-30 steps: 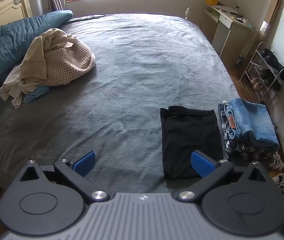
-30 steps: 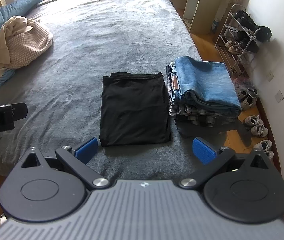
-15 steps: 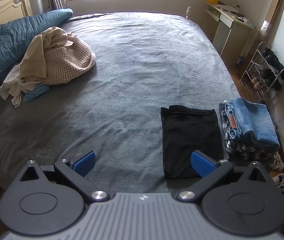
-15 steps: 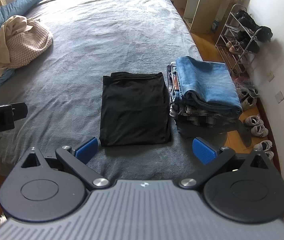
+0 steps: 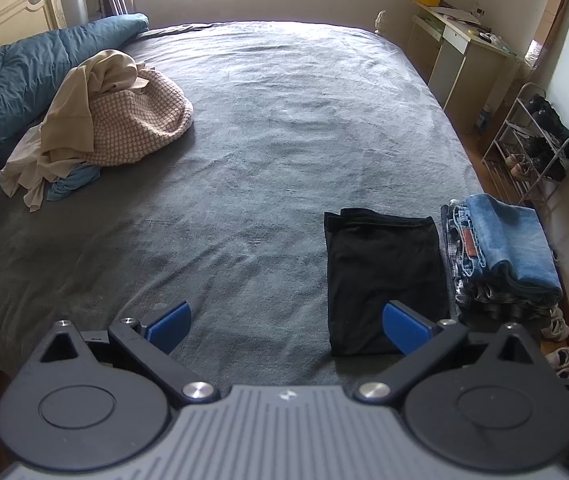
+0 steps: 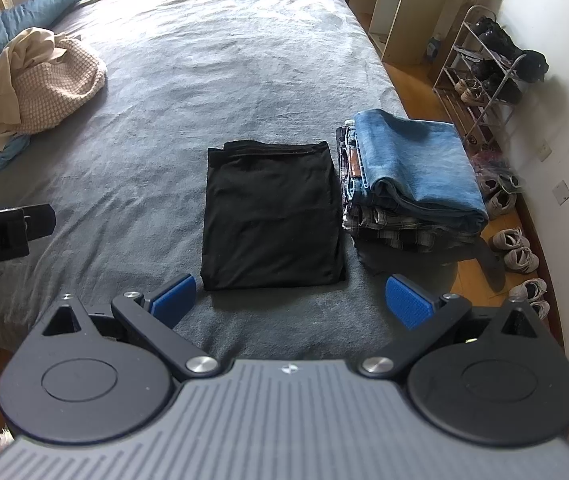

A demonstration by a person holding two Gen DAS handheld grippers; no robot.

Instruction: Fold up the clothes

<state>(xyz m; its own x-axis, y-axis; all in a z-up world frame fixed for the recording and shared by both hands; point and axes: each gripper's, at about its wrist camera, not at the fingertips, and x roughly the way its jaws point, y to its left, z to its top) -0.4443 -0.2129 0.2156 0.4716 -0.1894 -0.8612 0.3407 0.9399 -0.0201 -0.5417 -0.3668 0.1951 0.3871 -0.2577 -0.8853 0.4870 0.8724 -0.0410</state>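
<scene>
Folded black garment (image 6: 272, 216): laid flat as a neat rectangle on the grey bed (image 6: 212, 60), near its front edge. Just beside it on the right, a stack of folded clothes (image 6: 408, 184) is seen, topped by blue jeans (plaid fabric showing lower in the stack). An unfolded heap of clothes (image 5: 100, 128) (beige and checked pieces, a blue scrap beneath) is found well apart, at the far left of the bed, against a blue duvet (image 5: 16, 80). Right tool (image 6: 290, 300): held above the bed's front edge, fingers spread wide, nothing gripped. Left tool (image 5: 284, 324): likewise spread wide, nothing gripped. A shoe rack (image 6: 484, 76) is placed by the right wall; sneakers (image 6: 518, 250) are seen on the floor.
</scene>
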